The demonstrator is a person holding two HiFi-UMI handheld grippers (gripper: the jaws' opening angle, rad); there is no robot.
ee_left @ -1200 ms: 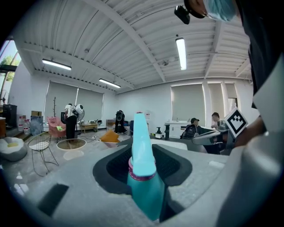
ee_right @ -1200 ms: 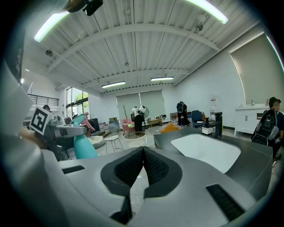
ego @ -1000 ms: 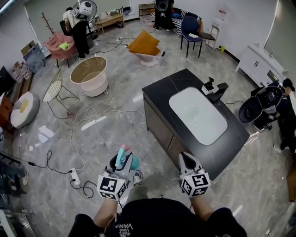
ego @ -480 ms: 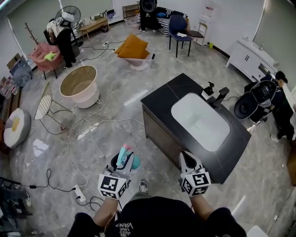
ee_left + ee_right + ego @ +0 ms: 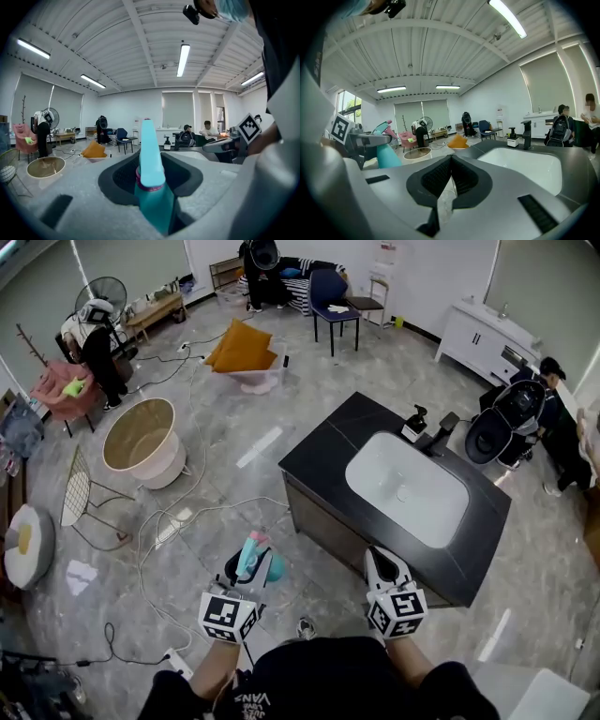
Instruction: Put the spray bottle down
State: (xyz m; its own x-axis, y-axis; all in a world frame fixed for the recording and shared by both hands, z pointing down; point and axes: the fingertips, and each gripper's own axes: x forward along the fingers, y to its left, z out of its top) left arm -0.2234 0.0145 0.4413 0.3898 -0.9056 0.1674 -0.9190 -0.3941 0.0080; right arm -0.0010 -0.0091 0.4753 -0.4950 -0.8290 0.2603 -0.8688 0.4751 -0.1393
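The left gripper is clenched on the teal spray bottle, its pads pressing the bottle's body while the nozzle stands up between them. That grip looks the same as a second ago, and the bottle is still carried above the floor, off to the left of the black counter. The right gripper is empty, its jaws closed against each other, as before. What has changed is the surroundings in the head view: the counter and its white sink now lie nearer, with the counter's near edge just ahead of the right gripper. The round tub has slid towards the left edge.
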